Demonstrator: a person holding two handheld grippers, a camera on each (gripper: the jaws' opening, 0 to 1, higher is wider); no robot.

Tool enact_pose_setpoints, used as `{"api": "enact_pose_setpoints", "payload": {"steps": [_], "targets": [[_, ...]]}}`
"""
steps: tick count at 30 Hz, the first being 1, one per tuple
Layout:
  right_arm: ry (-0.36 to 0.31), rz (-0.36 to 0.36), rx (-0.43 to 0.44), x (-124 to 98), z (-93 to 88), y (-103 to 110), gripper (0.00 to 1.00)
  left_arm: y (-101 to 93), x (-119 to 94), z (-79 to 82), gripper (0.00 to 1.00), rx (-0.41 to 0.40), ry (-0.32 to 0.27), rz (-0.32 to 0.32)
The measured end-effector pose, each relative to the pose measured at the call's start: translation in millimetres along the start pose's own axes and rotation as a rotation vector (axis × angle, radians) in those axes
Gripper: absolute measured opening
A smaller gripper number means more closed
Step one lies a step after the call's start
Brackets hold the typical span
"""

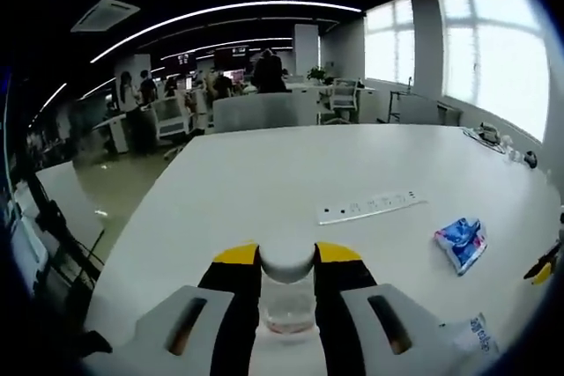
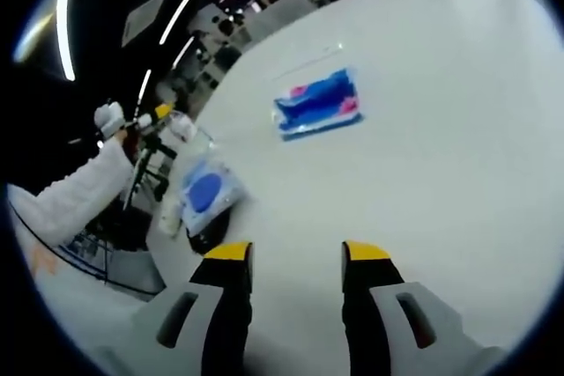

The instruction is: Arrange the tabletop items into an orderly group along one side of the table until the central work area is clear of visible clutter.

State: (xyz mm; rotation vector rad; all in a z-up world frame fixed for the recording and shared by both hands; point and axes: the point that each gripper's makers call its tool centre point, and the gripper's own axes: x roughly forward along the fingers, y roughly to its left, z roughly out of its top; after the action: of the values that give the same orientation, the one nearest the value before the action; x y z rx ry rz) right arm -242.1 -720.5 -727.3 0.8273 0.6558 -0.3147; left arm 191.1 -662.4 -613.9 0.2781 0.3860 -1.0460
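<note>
Holding small clear bottle (image 1: 287, 292) clenched in my left gripper (image 1: 287, 283), lower centre. Right gripper (image 2: 298, 257) released, empty. Blue packet (image 1: 462, 242) and power strip (image 1: 371, 205) still scattered mid-table (image 1: 264, 173); blue wipes pack (image 2: 208, 191) at left edge. Judging early.

Open-plan office. Large white rounded-edge table (image 1: 264, 191) with white multi-socket power strip (image 1: 371, 205) lying flat on top. Beyond it, rows of white desks and grey mesh-backed swivel chairs (image 1: 342, 94). Several people (image 1: 267, 70) standing among desks in background. Long curved LED light strips (image 1: 220, 13) on dark ceiling, square ceiling air-conditioner vent (image 1: 104, 14). Tall bright windows (image 1: 480, 50) along one wall. Glossy pale floor (image 1: 123, 184) reflecting lights.
</note>
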Motion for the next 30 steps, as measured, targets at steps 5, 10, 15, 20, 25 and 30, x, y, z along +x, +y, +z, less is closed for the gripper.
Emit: {"api": "enact_pose_setpoints", "payload": {"steps": [5, 10, 15, 20, 25, 30], "targets": [[0.001, 0.026, 0.048, 1, -2.7, 2, 0.38, 5.1, -4, -1.7, 0.21, -0.045, -0.012, 0.01], [-0.003, 0.03, 0.046, 0, -3.1, 4, 0.38, 2.3, -5, -2.1, 0.21, -0.035, -0.024, 0.004], [-0.015, 0.029, 0.055, -2, -1.9, 3, 0.38, 3.6, -3, -0.9, 0.21, -0.034, -0.007, 0.021], [-0.024, 0.03, 0.055, -3, 0.3, 5, 0.38, 3.4, -3, -2.0, 0.32, -0.019, 0.018, 0.031], [-0.018, 0.032, 0.05, -3, -2.6, 6, 0.38, 6.6, -12, 0.6, 0.52, -0.064, -0.001, 0.015], [-0.011, 0.04, 0.041, -1, -4.2, 10, 0.38, 7.7, -24, -0.6, 0.63, -0.133, -0.012, -0.018]]}}
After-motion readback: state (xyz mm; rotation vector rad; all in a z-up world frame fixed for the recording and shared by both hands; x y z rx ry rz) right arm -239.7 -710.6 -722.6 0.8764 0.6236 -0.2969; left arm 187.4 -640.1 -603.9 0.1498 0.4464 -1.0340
